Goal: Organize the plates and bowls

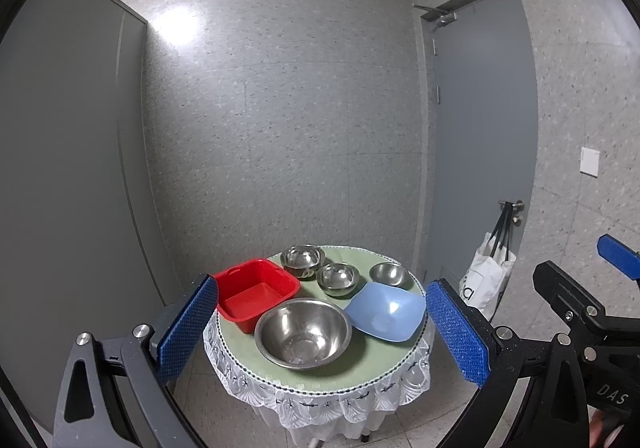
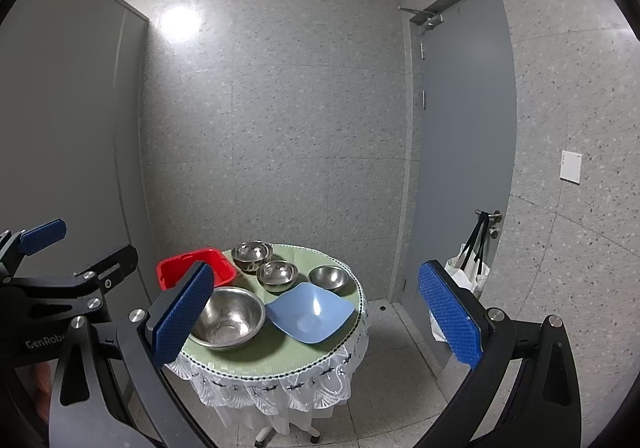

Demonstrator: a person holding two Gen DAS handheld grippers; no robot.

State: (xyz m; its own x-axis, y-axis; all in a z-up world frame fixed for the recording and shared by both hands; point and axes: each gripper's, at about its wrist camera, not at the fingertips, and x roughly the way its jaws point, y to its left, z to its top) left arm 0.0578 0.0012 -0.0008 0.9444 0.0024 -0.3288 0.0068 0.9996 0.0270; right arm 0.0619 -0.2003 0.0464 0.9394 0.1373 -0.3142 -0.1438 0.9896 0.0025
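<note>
Above the near edge of the round tabletop [image 1: 320,372], I am holding both grippers wide apart and empty, with nothing sorted yet.

I am looking down at every dish lying loose: the large steel bowl [image 1: 303,332] at the near edge, the blue square plate [image 1: 386,312] just beside it toward the right edge, the red tub [image 1: 256,294] at the left edge, and three small steel bowls [image 1: 336,278] in a row along the far edge, the far-left one seemingly nested double. My left gripper [image 1: 320,332] and right gripper [image 2: 316,312] are touching nothing, so I am judging the whole job, gathering bowls and placing the plate, as still ahead.
</note>
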